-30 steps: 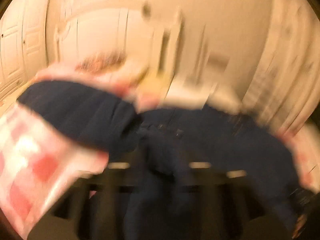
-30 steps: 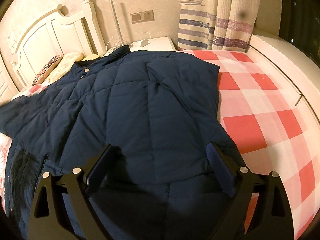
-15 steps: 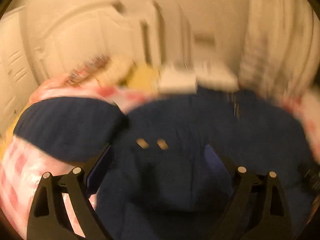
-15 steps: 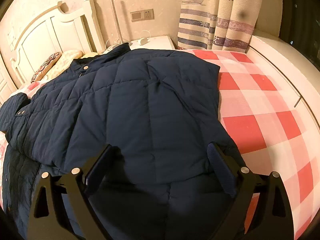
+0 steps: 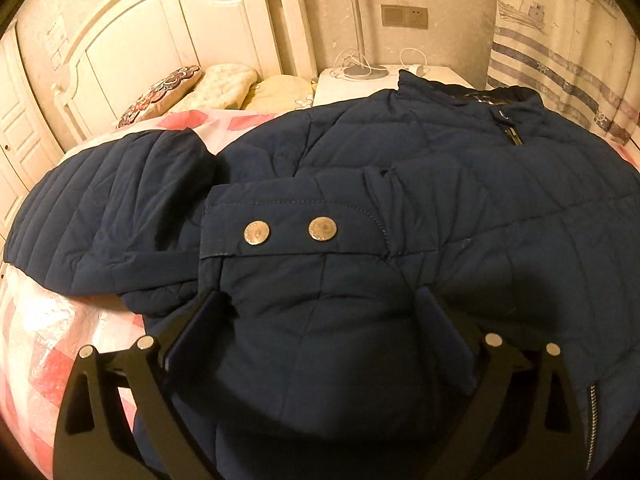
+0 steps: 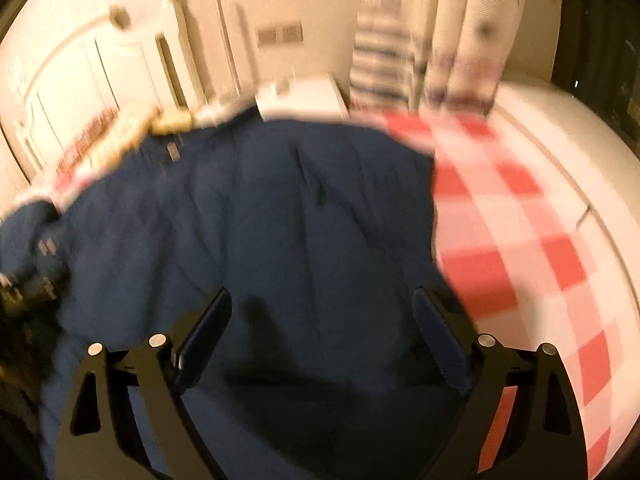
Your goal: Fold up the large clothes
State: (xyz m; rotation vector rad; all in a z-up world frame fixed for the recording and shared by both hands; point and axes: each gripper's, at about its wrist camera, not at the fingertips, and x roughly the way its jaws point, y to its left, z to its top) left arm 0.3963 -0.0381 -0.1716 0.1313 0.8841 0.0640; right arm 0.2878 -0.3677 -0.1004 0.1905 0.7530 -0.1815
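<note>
I am working over a bed covered with a red and white checked sheet [image 6: 512, 216], which is showing at my 2 o'clock in the right view and at 8 o'clock in the left one. One white headboard [image 5: 160, 40] is standing at 11 o'clock against a pale wall. One embroidered pillow [image 5: 160, 94] is lying below it, with pale bedding beside it. One white nightstand [image 5: 360, 84] is sitting at 12 o'clock, one thin lamp pole [image 5: 356, 16] is rising from it, and one wall socket plate [image 5: 404, 16] is showing just right of the pole. A striped curtain [image 5: 560, 60] is hanging at 1 o'clock.

The navy quilted jacket [image 5: 400, 200] is lying spread across the bed, its collar toward the nightstand. One sleeve cuff tab with two metal snaps [image 5: 290, 232] is lying on top of the body, at 12 o'clock from my left tongs [image 5: 320, 336]. These tongs are standing wide apart, with the padded cloth bulging between the two fingers [image 5: 196, 328]; nothing is pinched.

My right tongs [image 6: 320, 320] are also standing spread wide above the jacket body, gripping nothing. The right view is blurred.
</note>
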